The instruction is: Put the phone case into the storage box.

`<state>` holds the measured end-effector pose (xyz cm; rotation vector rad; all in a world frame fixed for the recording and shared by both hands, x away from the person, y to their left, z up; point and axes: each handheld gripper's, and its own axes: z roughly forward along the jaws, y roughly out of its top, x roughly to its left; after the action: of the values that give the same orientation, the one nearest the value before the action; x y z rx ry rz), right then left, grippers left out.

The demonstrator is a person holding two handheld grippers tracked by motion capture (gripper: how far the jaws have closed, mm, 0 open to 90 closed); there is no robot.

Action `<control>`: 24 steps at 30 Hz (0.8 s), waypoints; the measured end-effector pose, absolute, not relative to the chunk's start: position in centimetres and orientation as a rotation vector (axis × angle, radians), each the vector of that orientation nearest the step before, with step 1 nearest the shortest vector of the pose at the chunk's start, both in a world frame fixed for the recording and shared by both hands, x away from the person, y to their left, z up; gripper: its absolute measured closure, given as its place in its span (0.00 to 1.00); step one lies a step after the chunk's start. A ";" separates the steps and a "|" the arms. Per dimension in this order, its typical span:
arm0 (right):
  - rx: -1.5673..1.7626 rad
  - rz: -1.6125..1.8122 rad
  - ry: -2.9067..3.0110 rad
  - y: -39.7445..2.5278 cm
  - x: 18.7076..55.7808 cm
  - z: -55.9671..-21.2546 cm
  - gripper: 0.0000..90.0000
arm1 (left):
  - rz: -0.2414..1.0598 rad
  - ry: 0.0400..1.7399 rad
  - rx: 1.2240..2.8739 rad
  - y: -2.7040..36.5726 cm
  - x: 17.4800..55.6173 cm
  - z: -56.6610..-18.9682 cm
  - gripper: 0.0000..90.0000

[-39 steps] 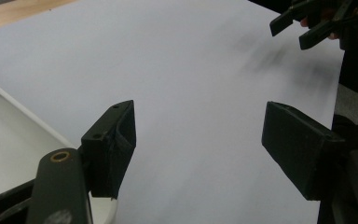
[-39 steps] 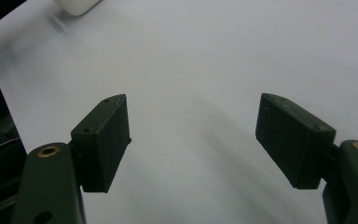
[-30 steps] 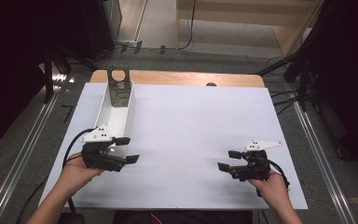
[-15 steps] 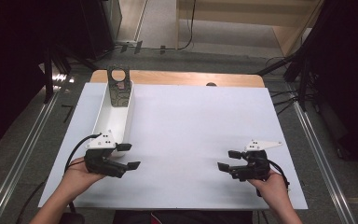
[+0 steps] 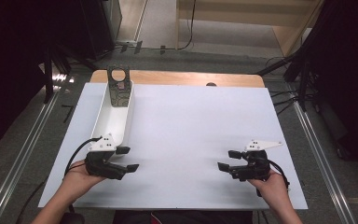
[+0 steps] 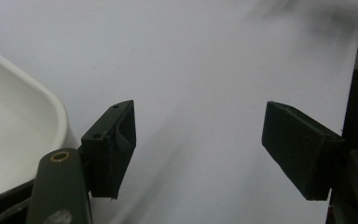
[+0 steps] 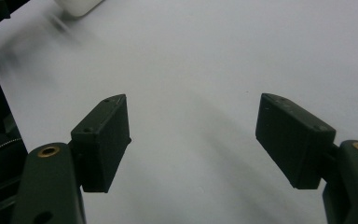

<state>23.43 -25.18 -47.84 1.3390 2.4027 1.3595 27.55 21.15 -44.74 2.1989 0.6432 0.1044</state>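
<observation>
Left hand-held gripper (image 5: 127, 159) jaws apart beside white tray (image 5: 114, 119), right hand-held gripper (image 5: 228, 160) likewise.

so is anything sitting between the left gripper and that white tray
Nothing visible. The left gripper, jaws open, sits right at the near end of the white tray, with bare table around it.
</observation>
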 end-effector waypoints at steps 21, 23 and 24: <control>1.333 1.361 2.401 -25.2 23.4 -47.8 0.28 | 0.095 0.626 2.210 21.1 27.5 -45.2 0.29; 1.332 1.362 2.402 -25.2 23.4 -47.8 0.28 | 0.098 0.623 2.213 21.1 27.5 -45.2 0.29; 1.333 1.361 2.402 -25.2 23.4 -47.8 0.28 | 0.098 0.622 2.211 21.1 27.5 -45.2 0.29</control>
<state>23.41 -25.18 -47.82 1.3330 2.4021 1.3606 27.46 21.07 -45.20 2.2109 0.6221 0.0982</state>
